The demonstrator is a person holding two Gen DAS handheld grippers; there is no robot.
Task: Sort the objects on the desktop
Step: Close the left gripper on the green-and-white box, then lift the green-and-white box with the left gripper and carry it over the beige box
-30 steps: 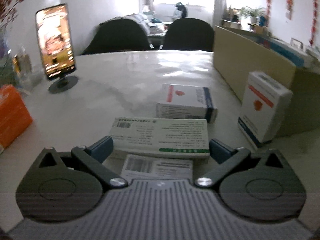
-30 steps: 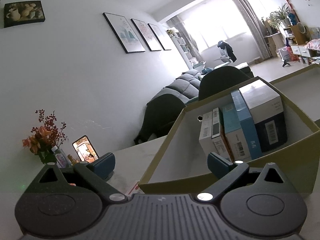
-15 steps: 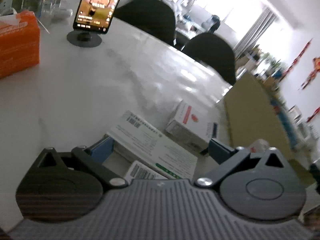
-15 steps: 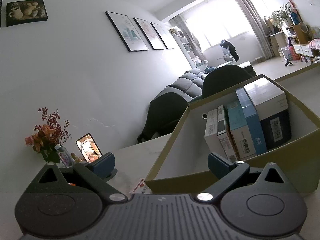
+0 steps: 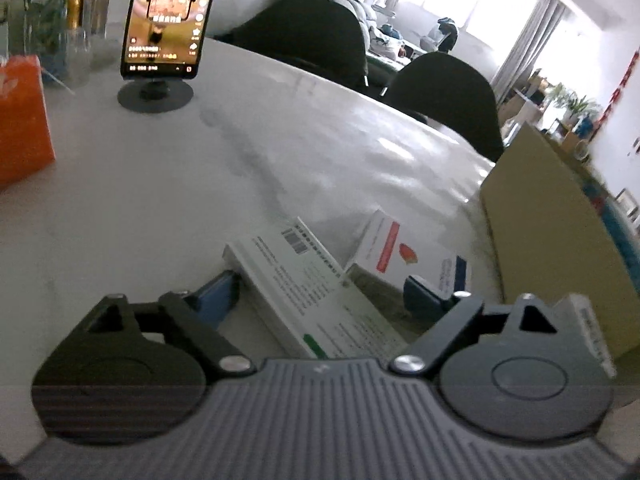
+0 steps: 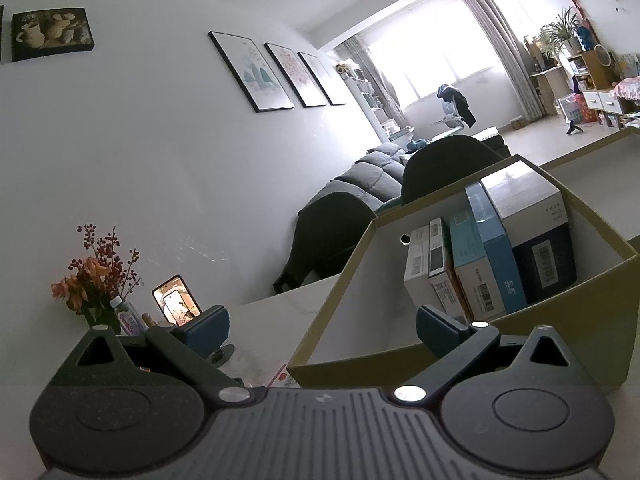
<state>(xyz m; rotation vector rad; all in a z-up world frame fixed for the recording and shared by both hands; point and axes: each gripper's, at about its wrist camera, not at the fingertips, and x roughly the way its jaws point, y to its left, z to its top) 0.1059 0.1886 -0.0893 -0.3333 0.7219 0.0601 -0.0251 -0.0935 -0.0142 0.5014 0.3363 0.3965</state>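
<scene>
Two medicine boxes lie on the white table (image 5: 140, 208) in the left wrist view. The green-striped box (image 5: 316, 292) sits between the pads of the left gripper (image 5: 320, 294), and the jaws are closing on it. The left pad looks to be at the box's side, but the right pad is not yet on it, so I judge the box is not gripped. The box lies at an angle to the jaws. If they close like this, they may catch it by the corners and turn it, or push it against the red-marked box (image 5: 404, 256), which lies just beside it. The wall of the cardboard box (image 5: 552, 240) stands near on the right, so a tilted lift could knock against it. A phone on a stand (image 5: 168, 20) is well apart.

In the right wrist view, the right gripper (image 6: 324, 324) is released and holds nothing, with its jaws spread over the near rim of the cardboard box (image 6: 400, 364). Several packages (image 6: 500, 256) stand upright in the far part, and the near part is free. This gripper may block the way when the other brings its box in.
</scene>
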